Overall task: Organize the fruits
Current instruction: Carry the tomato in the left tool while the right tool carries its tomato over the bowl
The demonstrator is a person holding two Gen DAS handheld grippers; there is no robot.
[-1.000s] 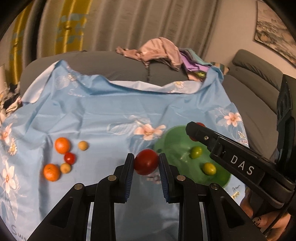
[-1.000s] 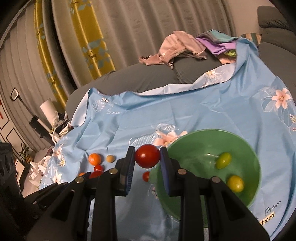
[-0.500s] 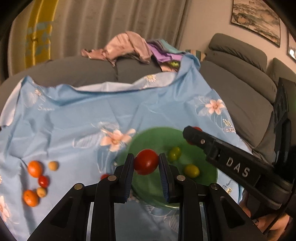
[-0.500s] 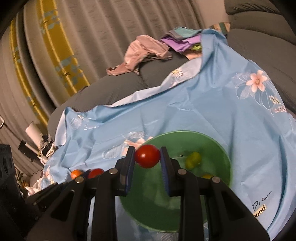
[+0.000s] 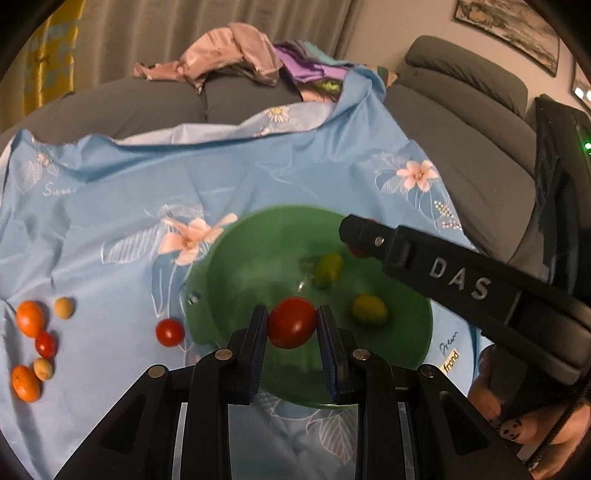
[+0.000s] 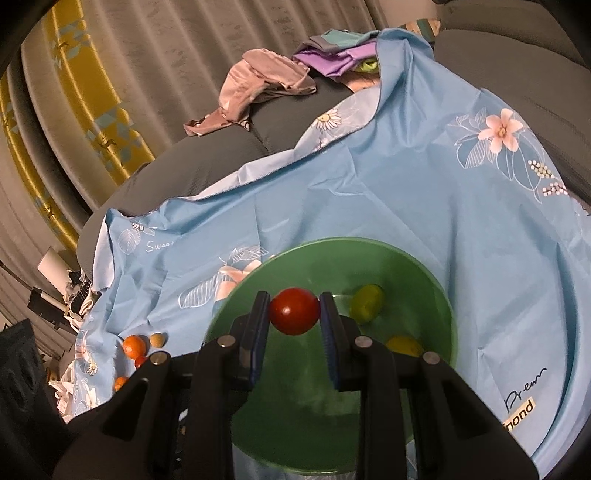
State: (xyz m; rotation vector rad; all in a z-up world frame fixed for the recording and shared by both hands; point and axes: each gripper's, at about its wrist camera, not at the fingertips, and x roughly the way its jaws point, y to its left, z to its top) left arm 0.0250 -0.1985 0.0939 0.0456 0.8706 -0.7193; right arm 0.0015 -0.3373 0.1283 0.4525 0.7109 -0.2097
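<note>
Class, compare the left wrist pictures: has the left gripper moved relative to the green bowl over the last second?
Yes. The left gripper, shut on a red tomato, has moved right, from over the blue cloth to over the green bowl.

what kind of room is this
Most likely a home living room: a grey sofa with a pile of clothes on it, curtains behind, and a framed picture on the wall.

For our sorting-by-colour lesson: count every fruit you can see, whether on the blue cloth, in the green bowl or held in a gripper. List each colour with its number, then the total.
Red fruits: 4
Orange fruits: 2
Tan fruits: 2
Yellow-green fruits: 2
Total: 10
</note>
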